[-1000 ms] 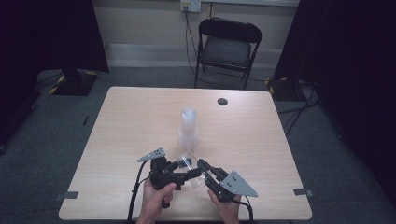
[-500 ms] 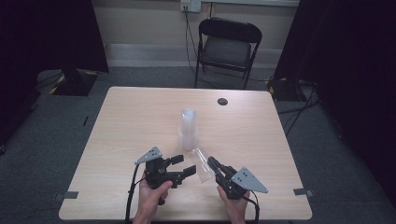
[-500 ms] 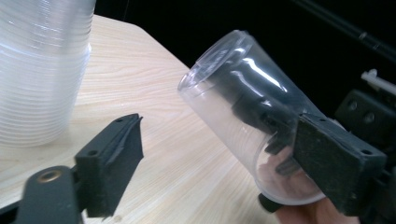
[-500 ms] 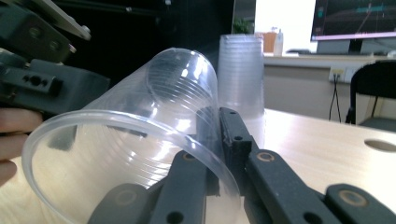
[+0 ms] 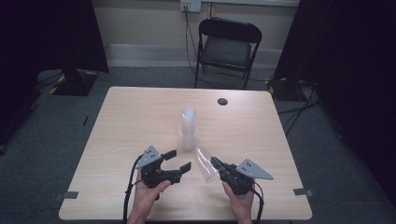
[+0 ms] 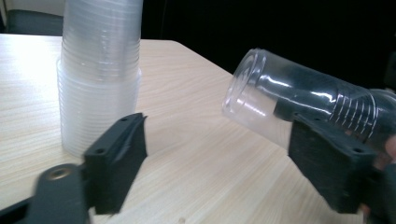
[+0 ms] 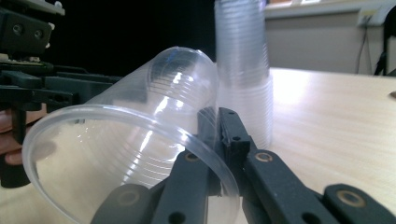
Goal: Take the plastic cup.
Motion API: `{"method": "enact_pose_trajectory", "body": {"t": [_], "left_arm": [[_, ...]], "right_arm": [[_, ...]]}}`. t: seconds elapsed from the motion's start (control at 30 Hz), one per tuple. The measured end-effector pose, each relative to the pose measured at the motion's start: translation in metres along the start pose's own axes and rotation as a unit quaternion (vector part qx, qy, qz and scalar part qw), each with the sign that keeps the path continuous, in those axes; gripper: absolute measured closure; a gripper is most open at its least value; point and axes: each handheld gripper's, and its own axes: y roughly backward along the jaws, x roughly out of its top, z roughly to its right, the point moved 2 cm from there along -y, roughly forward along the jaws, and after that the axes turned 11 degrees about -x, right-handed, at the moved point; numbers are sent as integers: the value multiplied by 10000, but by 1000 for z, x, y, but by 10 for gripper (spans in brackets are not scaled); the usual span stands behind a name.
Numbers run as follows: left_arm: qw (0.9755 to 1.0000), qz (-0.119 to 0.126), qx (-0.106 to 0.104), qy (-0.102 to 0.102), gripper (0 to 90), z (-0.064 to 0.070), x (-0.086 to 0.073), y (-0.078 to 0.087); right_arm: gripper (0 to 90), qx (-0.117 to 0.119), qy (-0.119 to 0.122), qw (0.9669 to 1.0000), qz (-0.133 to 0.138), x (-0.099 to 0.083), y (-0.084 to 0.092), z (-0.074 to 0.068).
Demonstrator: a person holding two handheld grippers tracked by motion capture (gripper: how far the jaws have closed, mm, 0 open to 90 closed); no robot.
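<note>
From the high view, the right gripper (image 5: 215, 163) is clenched on the rim of a clear plastic cup (image 5: 204, 163), which lies tilted on its side above the wooden bench (image 5: 130, 121), its base pointing toward the stack of cups (image 5: 188, 129) standing upright near the bench's middle. The left gripper (image 5: 179, 160) sits just left of the held cup, released, its jaws apart with nothing between them; they have just been closing a little. A small dark disc (image 5: 222, 101) lies near the far edge, and a folding chair (image 5: 227, 49) stands beyond the bench

In the left gripper view, the stack of cups (image 6: 100, 70) rises just beyond the left jaw, and the clear plastic cup (image 6: 299, 105) hangs sideways above the bench, base toward the stack, behind the right jaw

In the right gripper view, the two jaws pinch the cup's rim, one inside and one outside the wall of the clear plastic cup (image 7: 130, 140); the stack of cups (image 7: 243, 70) stands just behind it, and the left gripper (image 7: 65, 88) shows at the left
</note>
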Motion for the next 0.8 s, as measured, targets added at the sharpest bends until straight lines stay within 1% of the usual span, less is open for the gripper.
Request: {"method": "enact_pose_trajectory", "body": {"t": [0.03, 0.07, 0.13, 0.2, 0.23, 0.27, 0.3, 0.33, 0.37, 0.4, 0.47, 0.5, 0.53, 0.6, 0.67, 0.7, 0.73, 0.77, 0.8], "left_arm": [[10000, 11, 42, -56, 217, 0, -1, 1], [9999, -56, 72, -141, 218, 0, -1, 2], [9994, -156, 64, -290, 214, 0, -3, 3], [9991, -231, -91, -333, 212, 0, -4, 3], [9990, -263, -106, -358, 195, 0, -5, 2], [9987, -268, -46, -432, 156, 1, -5, 2], [9987, -268, -46, -432, 155, 1, -5, 2], [9978, -242, -27, -611, 164, 3, -5, 2], [9978, -242, -27, -611, 156, 3, -5, 2], [9971, -248, -81, -713, 157, 4, -6, 1], [9961, -280, -116, -833, 156, 5, -6, 1], [9961, -280, -116, -833, 160, 5, -6, 1], [9946, -425, -74, -941, 161, 6, -7, -1], [9914, -637, 11, -1145, 164, 7, -8, -3], [9878, -825, 19, -1318, 166, 9, -9, -5], [9878, -825, 19, -1318, 166, 9, -9, -5], [9848, -900, -11, -1484, 165, 11, -9, -7], [9840, -945, -37, -1512, 164, 12, -9, -8], [9821, -1000, -30, -1598, 162, 13, -9, -9]], "right_arm": [[889, 12, -15, 10000, -89, 1, -1, 0], [890, 37, -28, 9998, -186, 1, -2, -1], [892, 66, -32, 9995, -306, 3, -4, -1], [891, 84, 29, 9990, -427, 5, -6, -3], [891, 92, 53, 9988, -476, 6, -7, -3], [890, 83, 84, 9985, -528, 7, -8, -3], [890, 79, 84, 9983, -573, 8, -8, -3], [890, 89, 71, 9980, -619, 9, -9, -3], [890, 93, 82, 9977, -674, 10, -9, -2], [889, 96, 76, 9973, -728, 11, -9, -2], [890, 138, 52, 9962, -854, 12, -10, 0], [891, 130, 60, 9956, -925, 13, -11, 0], [891, 126, 60, 9947, -1021, 13, -12, 1], [894, 143, 48, 9931, -1161, 14, -13, 1], [894, 197, 59, 9906, -1353, 14, -15, 1], [894, 220, 57, 9892, -1446, 14, -16, 1], [893, 244, 38, 9881, -1518, 15, -17, 1], [893, 257, 61, 9867, -1601, 15, -18, 1], [893, 290, 73, 9854, -1677, 16, -19, 0]]}}
